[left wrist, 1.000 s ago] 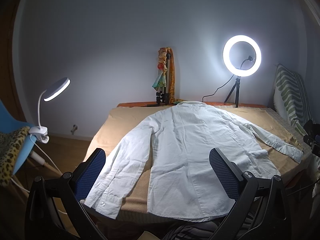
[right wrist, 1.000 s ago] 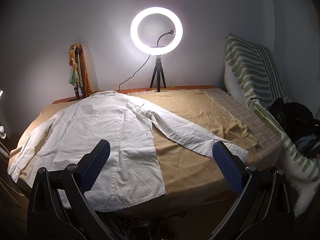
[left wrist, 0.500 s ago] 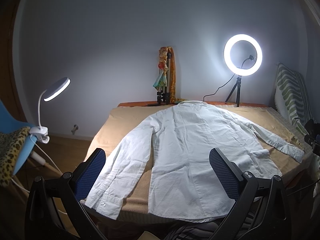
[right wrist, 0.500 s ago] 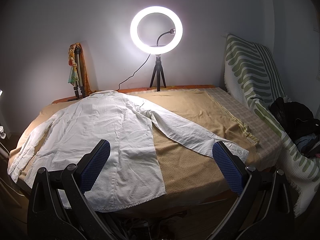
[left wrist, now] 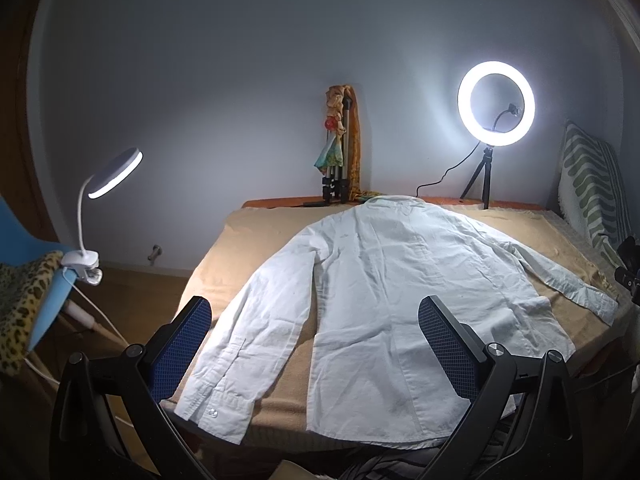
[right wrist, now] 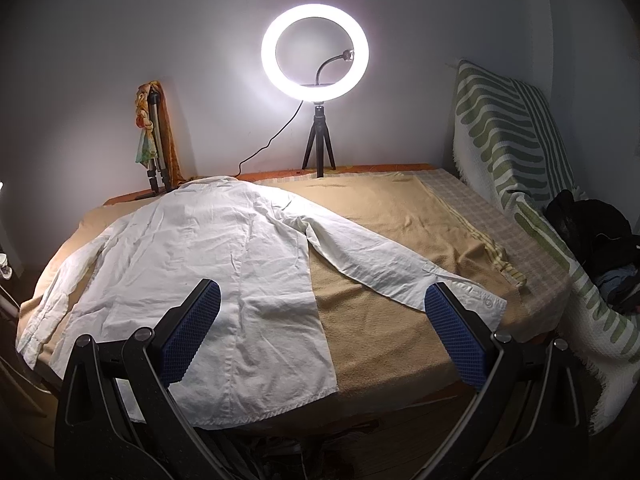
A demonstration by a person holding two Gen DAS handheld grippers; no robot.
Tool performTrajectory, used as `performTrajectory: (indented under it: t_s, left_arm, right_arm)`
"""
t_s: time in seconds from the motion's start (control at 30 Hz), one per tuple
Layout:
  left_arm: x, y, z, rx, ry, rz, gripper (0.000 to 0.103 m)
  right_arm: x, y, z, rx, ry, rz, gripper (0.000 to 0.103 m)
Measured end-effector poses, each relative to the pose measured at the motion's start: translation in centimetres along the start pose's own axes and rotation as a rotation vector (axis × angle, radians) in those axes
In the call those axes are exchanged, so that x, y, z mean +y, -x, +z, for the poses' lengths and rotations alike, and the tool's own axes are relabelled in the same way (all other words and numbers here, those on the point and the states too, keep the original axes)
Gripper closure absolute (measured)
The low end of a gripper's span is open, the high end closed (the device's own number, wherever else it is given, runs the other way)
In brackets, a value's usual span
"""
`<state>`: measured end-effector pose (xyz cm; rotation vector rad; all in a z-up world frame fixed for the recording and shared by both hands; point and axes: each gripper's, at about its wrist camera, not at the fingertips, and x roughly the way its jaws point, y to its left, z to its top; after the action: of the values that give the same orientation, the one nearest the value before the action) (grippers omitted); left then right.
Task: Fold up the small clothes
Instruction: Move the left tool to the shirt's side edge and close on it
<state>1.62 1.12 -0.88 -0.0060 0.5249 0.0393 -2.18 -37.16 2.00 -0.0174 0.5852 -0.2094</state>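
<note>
Shirt (left wrist: 400, 300), white long-sleeved cotton, lies flat, sleeves spread, on tan blanket (right wrist: 380, 320). My left gripper (left wrist: 316, 344) and right gripper (right wrist: 324, 324): both wide open, holding nothing.

Both cameras sit low at the near edge of the bed (left wrist: 224, 264), facing the far wall past their own spread jaws. The left one looks from the near left, the right one from further right (taking in the striped blanket (right wrist: 516, 152)). Both share the white shirt (left wrist: 392, 288) and the ring light (right wrist: 315, 53).
</note>
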Motion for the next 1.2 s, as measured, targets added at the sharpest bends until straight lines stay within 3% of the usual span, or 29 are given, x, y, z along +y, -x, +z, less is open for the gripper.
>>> performTrajectory:
  t_s: [0.27,0.37,0.5,0.7,0.8,1.0,1.2]
  left_arm:
    - [2.3,-2.2,-0.8,0.048,0.02,0.025,0.0]
    - [4.2,-2.9,-1.1,0.048,0.059,-0.009,0.0]
    - [7.1,-4.5,-1.9,0.075,0.114,-0.023,0.0]
    - [11.9,-8.8,-4.0,0.185,0.208,-0.025,0.002]
    - [13.7,-11.0,-5.2,0.245,0.254,-0.044,0.011]
    - [15.9,-15.9,-6.5,0.333,0.339,-0.152,0.012]
    - [18.2,-19.8,-7.7,0.409,0.456,-0.204,0.015]
  right_arm:
    - [1.6,-1.7,1.5,0.002,0.026,0.009,0.0]
    - [2.3,-2.5,2.1,0.0,0.031,0.014,0.0]
    - [3.4,-3.6,2.9,0.003,0.041,0.054,0.0]
    - [5.8,-5.1,4.4,0.019,0.06,0.166,0.0]
    - [7.3,-5.9,4.9,0.033,0.081,0.203,0.004]
    - [9.2,-7.7,5.0,0.106,0.072,0.305,0.023]
    - [9.8,-7.9,4.1,0.138,0.077,0.325,0.023]
